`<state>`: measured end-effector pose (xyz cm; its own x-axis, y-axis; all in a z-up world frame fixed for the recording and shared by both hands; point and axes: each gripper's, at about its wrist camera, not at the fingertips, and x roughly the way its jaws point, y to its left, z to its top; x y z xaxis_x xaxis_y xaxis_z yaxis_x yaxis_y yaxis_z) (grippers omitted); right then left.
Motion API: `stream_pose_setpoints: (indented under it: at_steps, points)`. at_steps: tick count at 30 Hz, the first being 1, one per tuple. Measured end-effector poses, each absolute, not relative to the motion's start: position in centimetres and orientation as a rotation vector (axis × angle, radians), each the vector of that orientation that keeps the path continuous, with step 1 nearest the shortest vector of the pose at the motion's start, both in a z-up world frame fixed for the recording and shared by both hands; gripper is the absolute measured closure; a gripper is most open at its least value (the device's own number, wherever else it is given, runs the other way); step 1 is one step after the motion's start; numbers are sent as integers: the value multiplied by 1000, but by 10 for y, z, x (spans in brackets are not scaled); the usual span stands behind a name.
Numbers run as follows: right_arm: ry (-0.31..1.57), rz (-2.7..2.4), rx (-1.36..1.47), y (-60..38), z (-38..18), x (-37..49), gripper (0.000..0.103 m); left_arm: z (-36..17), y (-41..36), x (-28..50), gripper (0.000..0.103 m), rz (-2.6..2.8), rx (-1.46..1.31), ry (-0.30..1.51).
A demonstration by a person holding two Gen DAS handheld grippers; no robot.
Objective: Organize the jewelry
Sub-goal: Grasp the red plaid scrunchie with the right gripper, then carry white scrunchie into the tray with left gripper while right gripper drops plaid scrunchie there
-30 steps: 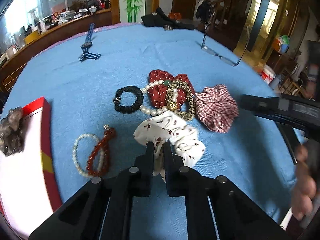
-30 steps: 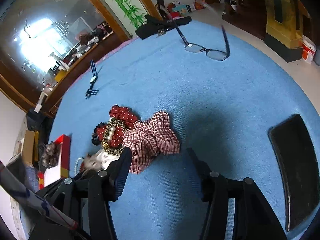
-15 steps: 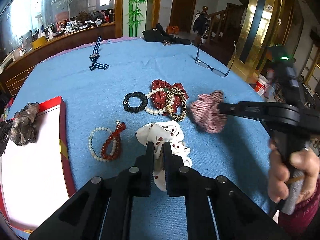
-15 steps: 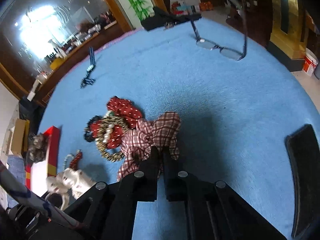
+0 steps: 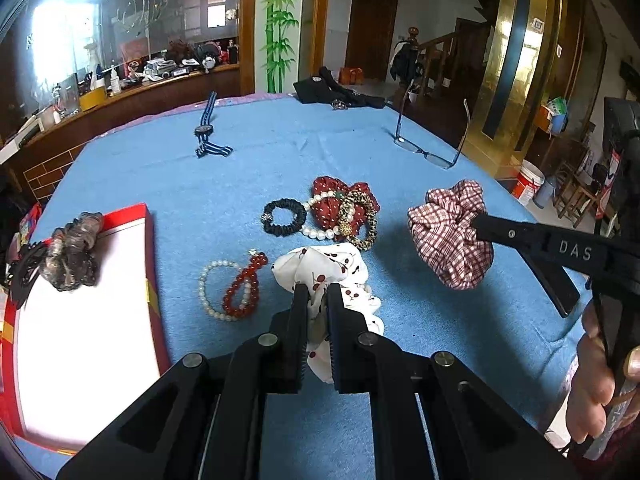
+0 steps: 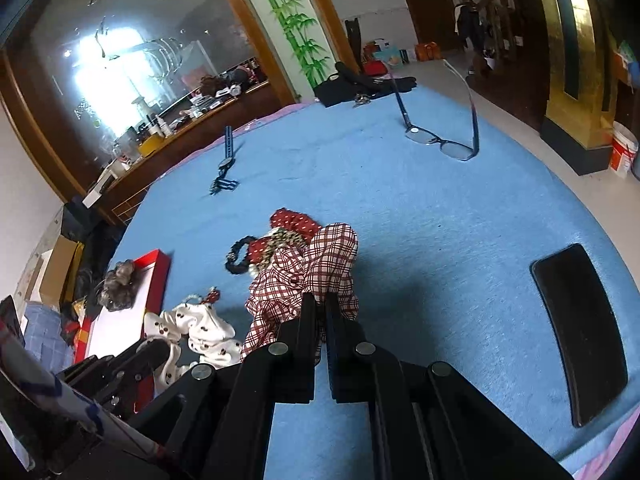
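Note:
My left gripper is shut on a white cherry-print scrunchie, lifted off the blue cloth. My right gripper is shut on a red plaid scrunchie that hangs above the table; in the left wrist view this plaid scrunchie dangles from the right gripper's finger. A red dotted scrunchie with a pearl strand and a leopard band, a black scrunchie, and a pearl and a red bead bracelet lie on the cloth. A red-rimmed white tray at left holds a grey-brown scrunchie.
Glasses and a striped blue strap lie farther back, with dark items at the far edge. A black phone lies at right in the right wrist view. A hand grips the right tool.
The right gripper went from open to shut on the plaid scrunchie and lifted it off the cloth. The left gripper rose and drew back with the white scrunchie.

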<state>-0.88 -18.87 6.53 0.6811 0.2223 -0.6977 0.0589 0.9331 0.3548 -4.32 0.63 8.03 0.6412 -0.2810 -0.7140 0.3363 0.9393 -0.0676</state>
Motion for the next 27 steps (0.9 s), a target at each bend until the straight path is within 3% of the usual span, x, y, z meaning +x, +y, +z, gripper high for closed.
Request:
stream_pose_setpoints:
  at_steps: [27]
  points:
    - [830, 221, 252, -115, 84, -10, 98, 111, 89, -63, 94, -226, -3, 710]
